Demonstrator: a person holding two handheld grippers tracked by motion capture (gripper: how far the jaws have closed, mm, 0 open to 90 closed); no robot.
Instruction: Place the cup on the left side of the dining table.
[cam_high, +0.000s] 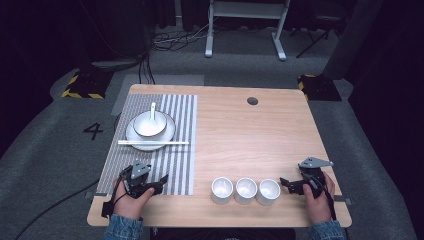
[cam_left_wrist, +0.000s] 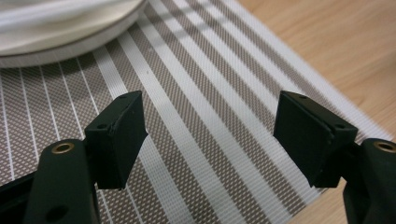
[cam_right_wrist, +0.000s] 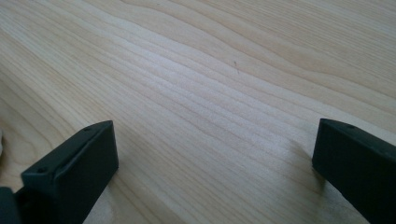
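Cups (cam_high: 245, 190), 3, white, 6 o'clock; left gripper (cam_high: 150, 186) and right gripper (cam_high: 292, 185) both wide, empty; careless sweep topples them.

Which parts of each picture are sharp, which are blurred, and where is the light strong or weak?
High view: the table is evenly lit, the room behind is dark. Left gripper view: the striped mat is sharp, the white plate at top left is blurred and bright. Right gripper view: wood grain crisp mid-frame, black jaws soft-edged.
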